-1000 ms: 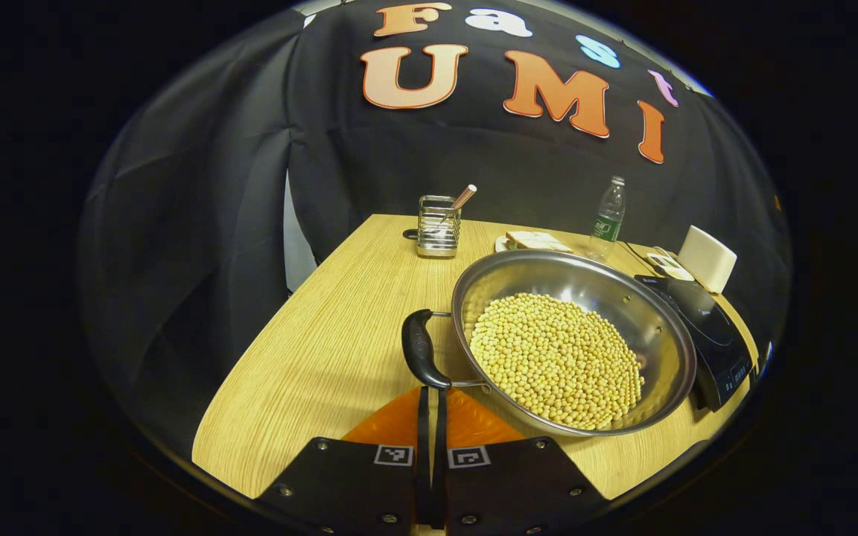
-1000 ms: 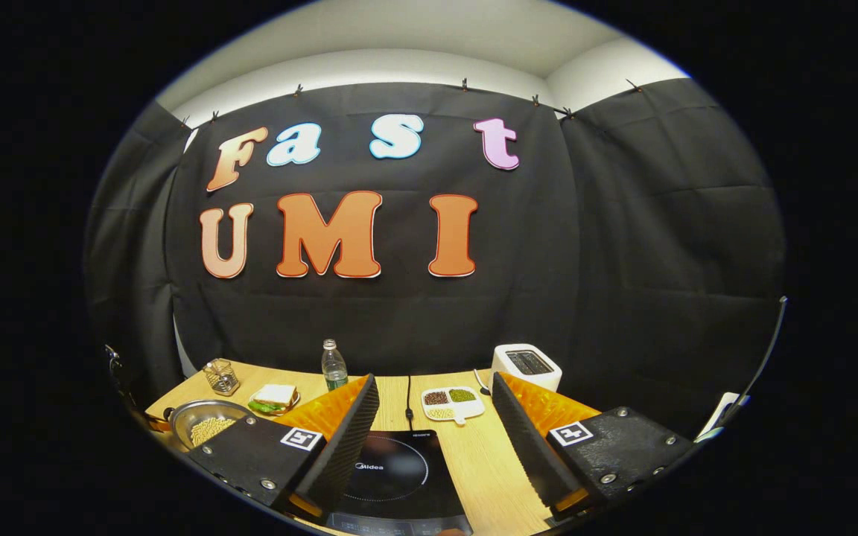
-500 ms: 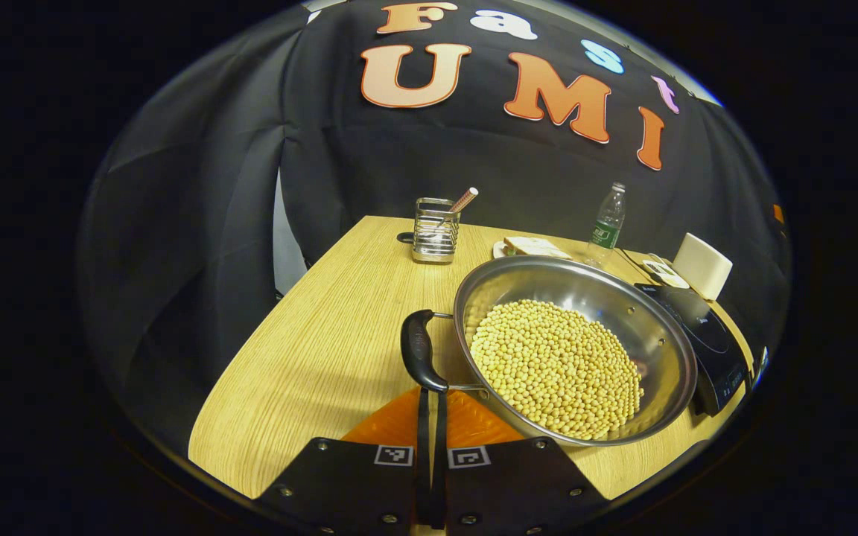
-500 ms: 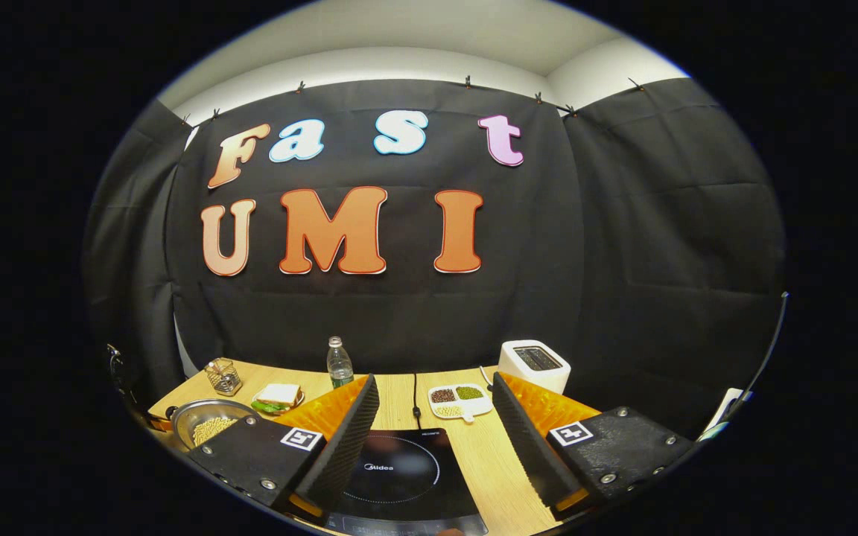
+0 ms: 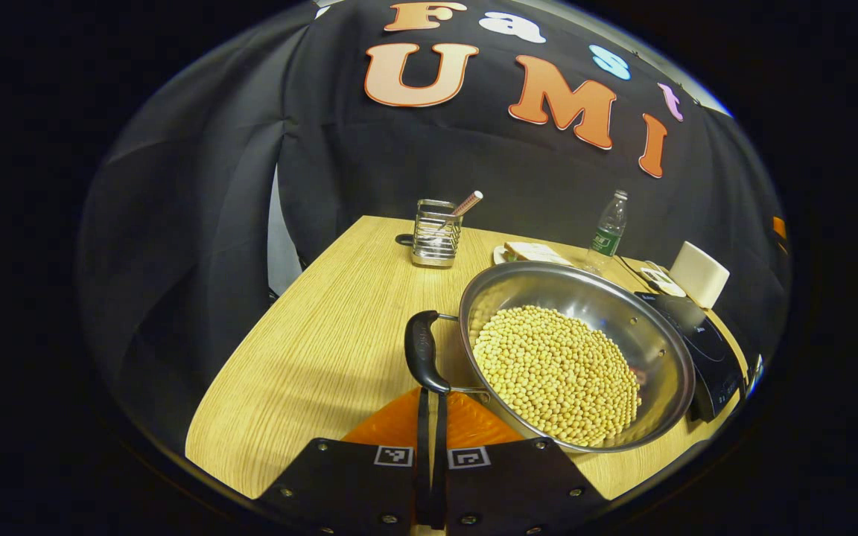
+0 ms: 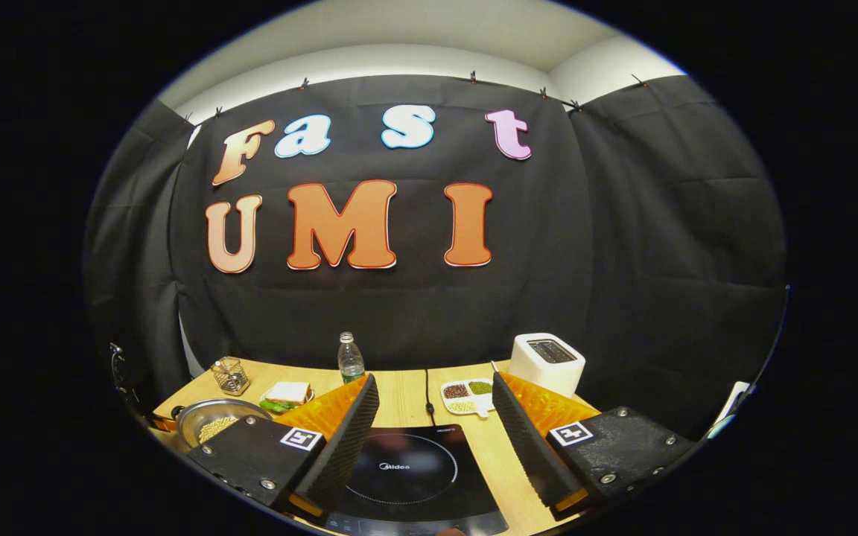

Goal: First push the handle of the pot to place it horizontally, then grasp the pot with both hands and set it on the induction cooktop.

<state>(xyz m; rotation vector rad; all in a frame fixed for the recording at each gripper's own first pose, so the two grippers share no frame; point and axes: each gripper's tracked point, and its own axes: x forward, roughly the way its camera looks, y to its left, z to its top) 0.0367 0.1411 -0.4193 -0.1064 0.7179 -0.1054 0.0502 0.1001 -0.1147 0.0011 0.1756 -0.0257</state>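
Left gripper [image 5: 430, 417] pressed closed just below pot [image 5: 576, 350] handle [image 5: 424, 351] (gripping nothing); right gripper [image 6: 433, 439] spread wide above induction cooktop [image 6: 407, 469].

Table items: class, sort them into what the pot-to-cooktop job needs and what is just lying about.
Needed: pot of beans, its handle, cooktop, left gripper, right gripper.

Lying about: bottle, sandwich, toaster, wire holder, divided dish.
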